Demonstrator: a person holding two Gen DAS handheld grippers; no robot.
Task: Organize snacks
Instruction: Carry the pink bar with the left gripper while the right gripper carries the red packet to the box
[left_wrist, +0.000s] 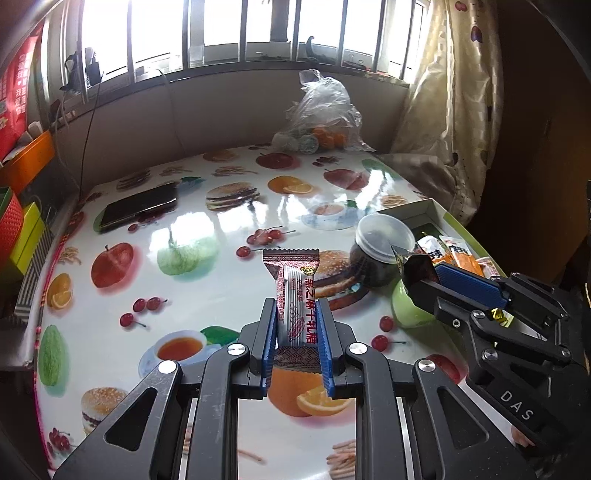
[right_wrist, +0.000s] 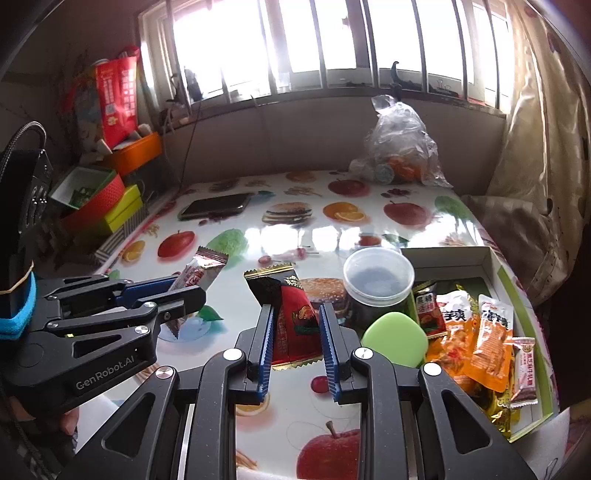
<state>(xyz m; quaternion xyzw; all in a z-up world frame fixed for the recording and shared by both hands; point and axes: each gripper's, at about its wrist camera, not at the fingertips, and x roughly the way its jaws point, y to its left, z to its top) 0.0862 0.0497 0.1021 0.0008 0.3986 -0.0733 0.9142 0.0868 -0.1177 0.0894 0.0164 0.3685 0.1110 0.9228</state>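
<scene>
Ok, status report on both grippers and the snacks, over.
Left gripper shut on silver candy bar. Right gripper shut on red snack packet. Lidded jar and green case beside snack box.

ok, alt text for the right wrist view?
The right gripper grips a red and black snack packet above a fruit-print table. Right: box of snacks. Left: left gripper holding a silver candy bar.

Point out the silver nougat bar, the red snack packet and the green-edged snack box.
silver nougat bar (left_wrist: 295, 295), left wrist view, middle of wrapper.
red snack packet (right_wrist: 295, 317), right wrist view, red front panel.
snack box (right_wrist: 447, 254), right wrist view, far white wall.
</scene>
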